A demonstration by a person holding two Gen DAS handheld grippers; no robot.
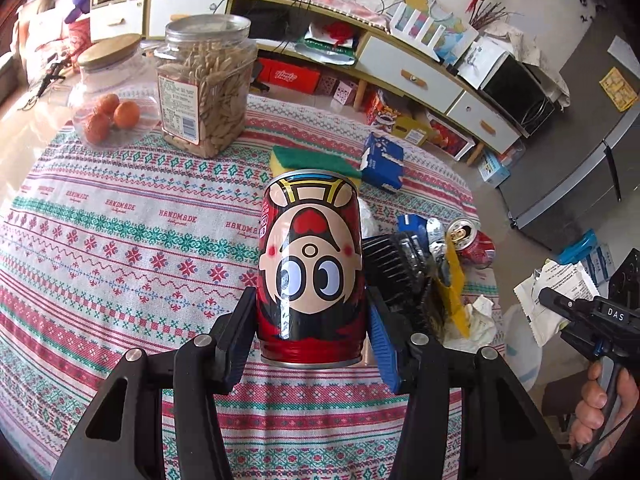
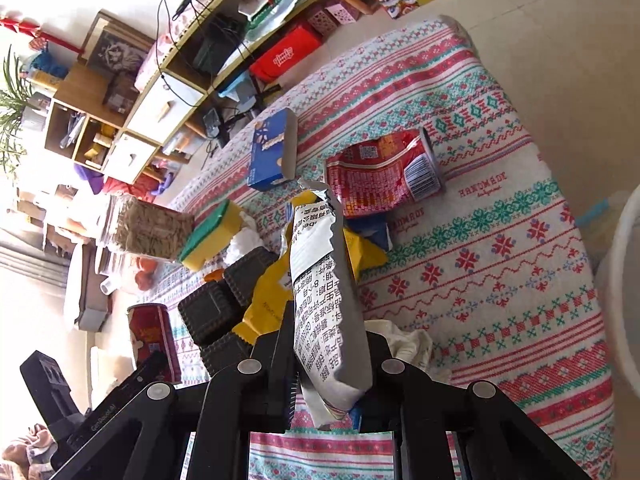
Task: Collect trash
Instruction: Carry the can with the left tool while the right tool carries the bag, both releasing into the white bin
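Left gripper (image 1: 312,320) clamping can (image 1: 311,268), fingers on both sides, can's long axis running straight out along fingers, printed face upside down, lifted over worktop (image 1: 120,240). Right gripper (image 2: 332,344) pinching wrapper (image 2: 320,280) near its lower end, wrapper's length pointing away from gripper. White bin rim (image 2: 616,280) showing at right edge of right wrist view, off worktop; right gripper judged nearer to it. Crushed can (image 2: 384,172), blue box (image 2: 272,148), remaining wrappers lying on worktop ahead.
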